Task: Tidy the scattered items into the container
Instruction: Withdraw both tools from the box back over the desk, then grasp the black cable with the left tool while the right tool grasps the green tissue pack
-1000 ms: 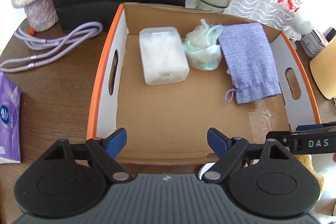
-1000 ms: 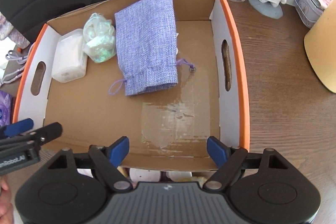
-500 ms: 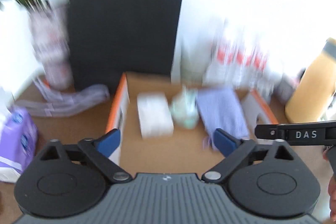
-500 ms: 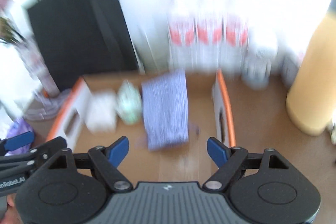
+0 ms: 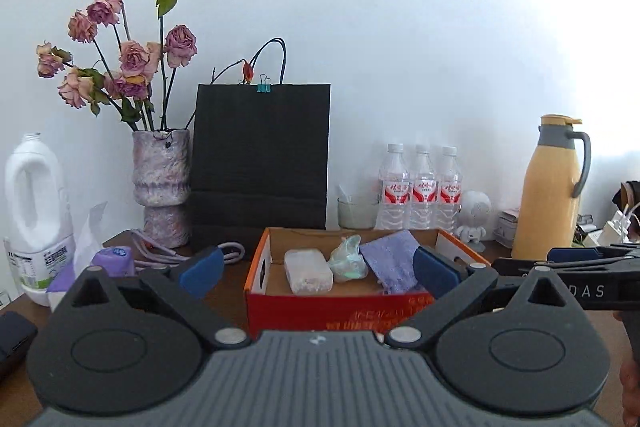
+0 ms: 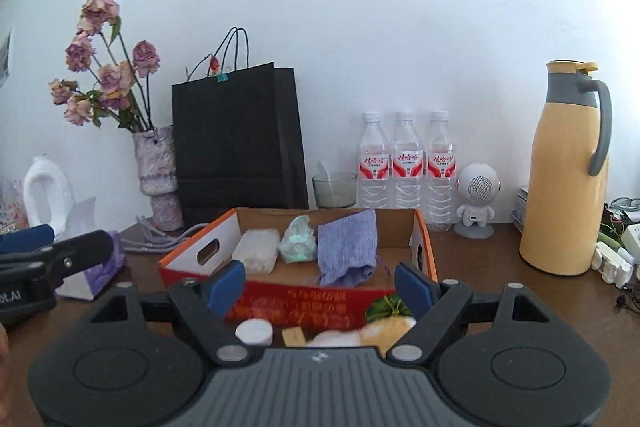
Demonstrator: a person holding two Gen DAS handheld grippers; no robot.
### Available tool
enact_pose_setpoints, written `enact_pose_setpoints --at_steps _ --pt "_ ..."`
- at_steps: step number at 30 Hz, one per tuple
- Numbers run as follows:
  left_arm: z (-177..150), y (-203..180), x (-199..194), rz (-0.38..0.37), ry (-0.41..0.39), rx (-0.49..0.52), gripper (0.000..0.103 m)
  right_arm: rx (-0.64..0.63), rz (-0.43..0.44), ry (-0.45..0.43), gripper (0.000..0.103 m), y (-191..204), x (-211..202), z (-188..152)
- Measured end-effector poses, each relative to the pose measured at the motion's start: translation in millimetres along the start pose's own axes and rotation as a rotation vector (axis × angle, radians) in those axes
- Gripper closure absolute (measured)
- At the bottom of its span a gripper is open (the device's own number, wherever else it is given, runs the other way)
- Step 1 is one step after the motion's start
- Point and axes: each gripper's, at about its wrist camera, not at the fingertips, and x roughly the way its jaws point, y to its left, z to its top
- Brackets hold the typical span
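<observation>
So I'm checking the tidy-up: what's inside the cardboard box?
Inside the cardboard box: a translucent plastic case, a crumpled greenish bag and a purple cloth pouch. The near wall hides the floor behind it.

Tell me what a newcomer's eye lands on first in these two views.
The orange-edged cardboard box at table centre, holding a frosted plastic case, a crumpled pale-green bag and a purple cloth pouch. Behind it, against the white wall, stand a tall black paper bag and a vase of dried roses at left. A yellow thermos jug stands far right.
</observation>
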Motion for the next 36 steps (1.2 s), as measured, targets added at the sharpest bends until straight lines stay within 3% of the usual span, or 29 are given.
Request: enact_pose_setpoints --at_steps 6,9,13,16,20,28,31,32,34,36 --pt "-45 -10 -63 -0.071 0.097 0.008 0.0 0.036 0.006 0.024 0.022 9 -72 -52" --pt "-62 -16 -94 -0.069 0.115 0.04 0.0 -0.002 -0.003 0.035 0.021 14 -105 -72" --pt "-77 -15 -125 -0.085 0.123 0.078 0.0 0.033 -0.031 0.091 0.021 17 -133 -93" --pt "-83 -7 -131 -0.07 0.149 0.079 0.0 0.099 0.002 0.145 0.021 20 -138 -106" --pt "-80 3 -126 -0.036 0.142 0.068 0.0 0.091 0.001 0.199 0.016 31 -110 -107" --pt "-78 24 -101 0.021 0.16 0.089 0.0 0.16 -0.106 0.352 0.016 36 3 -88" --pt "-75 29 -88 -0.014 0.161 0.127 0.0 0.15 -0.166 0.346 0.016 37 26 -83" --pt "-74 29 -83 -0.033 0.154 0.147 0.0 0.145 -0.175 0.35 0.02 37 30 -83" --pt "-71 28 -70 -0.074 0.149 0.196 0.0 0.145 -0.156 0.368 0.04 33 34 -85" --pt "-68 27 -51 -0.152 0.147 0.221 0.0 0.152 -0.125 0.363 0.04 27 28 -87"
